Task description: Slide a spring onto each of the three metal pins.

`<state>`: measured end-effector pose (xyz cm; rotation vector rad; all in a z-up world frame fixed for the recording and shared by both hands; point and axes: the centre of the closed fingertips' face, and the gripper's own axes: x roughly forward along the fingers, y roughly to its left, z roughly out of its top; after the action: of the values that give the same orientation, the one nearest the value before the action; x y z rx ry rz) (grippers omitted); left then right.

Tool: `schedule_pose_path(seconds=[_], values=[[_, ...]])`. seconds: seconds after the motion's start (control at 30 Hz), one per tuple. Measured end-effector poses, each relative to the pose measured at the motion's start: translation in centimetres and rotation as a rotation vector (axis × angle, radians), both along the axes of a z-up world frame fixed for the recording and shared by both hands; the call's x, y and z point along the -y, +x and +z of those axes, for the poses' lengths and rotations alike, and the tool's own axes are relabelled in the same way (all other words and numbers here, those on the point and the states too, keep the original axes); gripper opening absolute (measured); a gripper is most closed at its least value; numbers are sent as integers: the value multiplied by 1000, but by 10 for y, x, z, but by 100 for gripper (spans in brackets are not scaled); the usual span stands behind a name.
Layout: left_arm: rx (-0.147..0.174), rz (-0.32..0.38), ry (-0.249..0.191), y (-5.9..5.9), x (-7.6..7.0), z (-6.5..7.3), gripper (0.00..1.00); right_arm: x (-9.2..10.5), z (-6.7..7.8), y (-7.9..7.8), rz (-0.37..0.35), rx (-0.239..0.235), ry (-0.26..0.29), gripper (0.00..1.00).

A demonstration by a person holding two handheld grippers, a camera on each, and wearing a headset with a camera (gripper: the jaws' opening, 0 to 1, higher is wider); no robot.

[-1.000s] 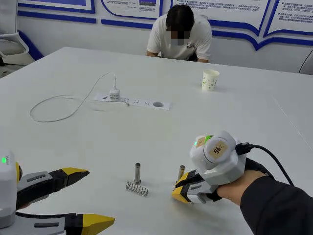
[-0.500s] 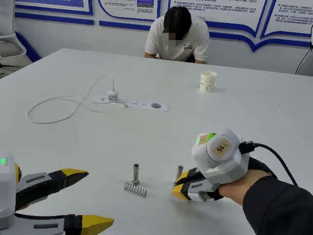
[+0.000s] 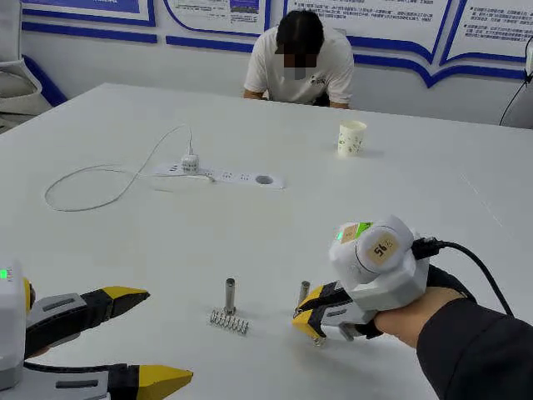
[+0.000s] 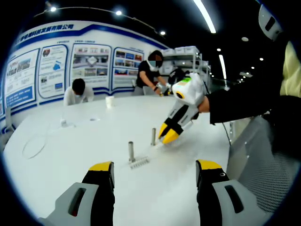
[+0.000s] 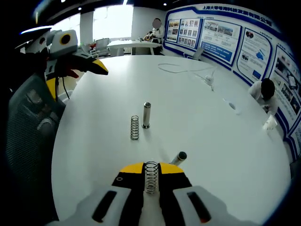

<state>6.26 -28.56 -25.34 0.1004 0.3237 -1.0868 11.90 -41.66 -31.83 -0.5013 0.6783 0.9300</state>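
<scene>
Now my right gripper pinches a spring beside the pin just ahead of its tips, so next I'd align it over that pin's top, left gripper spread.

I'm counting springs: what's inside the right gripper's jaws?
The right gripper holds a spring between its jaws, next to a pin. The spring's rear end, deeper between them, is covered.
</scene>
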Motion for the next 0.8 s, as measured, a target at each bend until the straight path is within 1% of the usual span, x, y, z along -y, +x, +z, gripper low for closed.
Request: schedule_pose_path(seconds=[0.37, 0.6, 0.8], values=[[3, -1, 0, 0, 0, 0, 72, 0, 4, -1, -7, 9, 10, 12], [3, -2, 1, 0, 0, 0, 72, 0, 8, -1, -16, 16, 26, 12], [4, -3, 2, 0, 0, 0, 72, 0, 9, -2, -23, 17, 31, 12]])
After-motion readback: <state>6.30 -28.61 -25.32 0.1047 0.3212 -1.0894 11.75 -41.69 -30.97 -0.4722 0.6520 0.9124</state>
